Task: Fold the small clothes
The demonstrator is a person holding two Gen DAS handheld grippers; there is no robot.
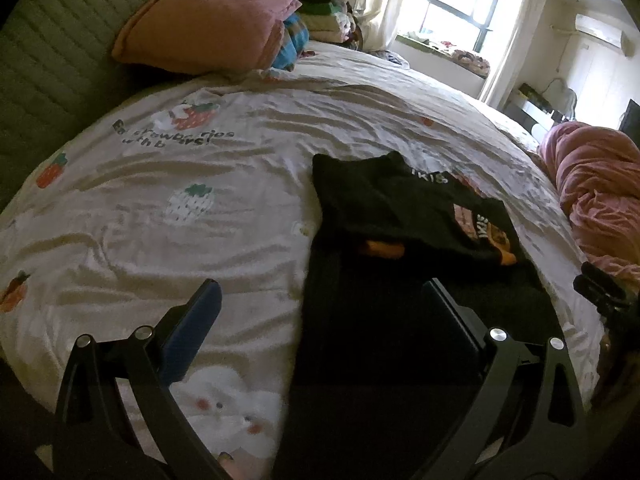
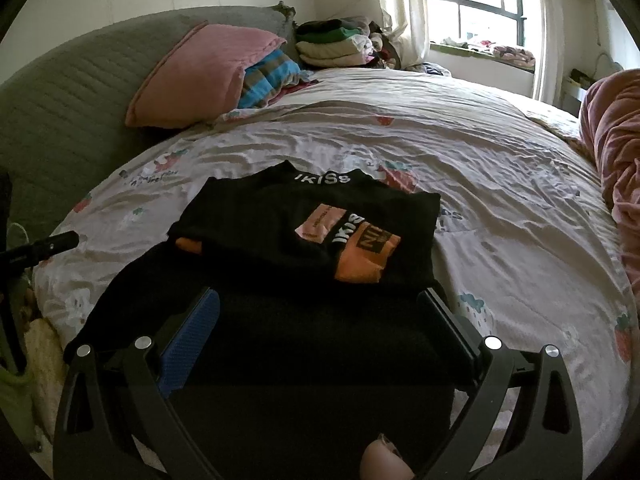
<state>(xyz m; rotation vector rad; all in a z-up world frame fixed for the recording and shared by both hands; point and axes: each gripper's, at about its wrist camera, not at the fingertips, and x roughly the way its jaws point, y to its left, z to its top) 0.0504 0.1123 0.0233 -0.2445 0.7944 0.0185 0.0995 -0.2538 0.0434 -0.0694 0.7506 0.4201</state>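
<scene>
A black garment (image 2: pixel 304 236) with an orange and pink print and white lettering lies partly folded on the strawberry-print bed sheet (image 2: pixel 500 184). Its top half is folded over the lower half. It also shows in the left wrist view (image 1: pixel 400 216). My left gripper (image 1: pixel 324 292) is open and empty, with its right finger over the garment's near left edge and its left finger over the sheet. My right gripper (image 2: pixel 320 300) is open and empty, hovering over the garment's near part. The right gripper's tip shows at the right edge of the left wrist view (image 1: pixel 600 284).
A pink pillow (image 2: pixel 200 76) and a striped blue cloth (image 2: pixel 268 80) lie by the green headboard (image 2: pixel 60 100). A stack of folded clothes (image 2: pixel 336 44) sits at the far side. A pink blanket (image 2: pixel 616 160) is bunched at the right. A window (image 2: pixel 484 4) is behind.
</scene>
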